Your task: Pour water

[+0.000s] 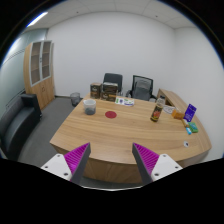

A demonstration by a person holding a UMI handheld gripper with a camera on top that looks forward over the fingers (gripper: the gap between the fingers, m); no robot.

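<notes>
My gripper (112,160) hovers open above the near edge of a large wooden table (100,135), with nothing between its purple pads (77,157). Far beyond the fingers, a dark bottle-like object (156,111) stands on the right part of the table. Near it sits an orange item (178,115). A grey container (89,105) rests on the far left part of the table. A small red disc (111,114) lies near the table's middle.
Two black office chairs (128,87) stand behind the table, and a black sofa (17,124) is on the left. A wooden cabinet (40,70) fills the left corner. A purple-fronted box (190,113) sits at the table's right end.
</notes>
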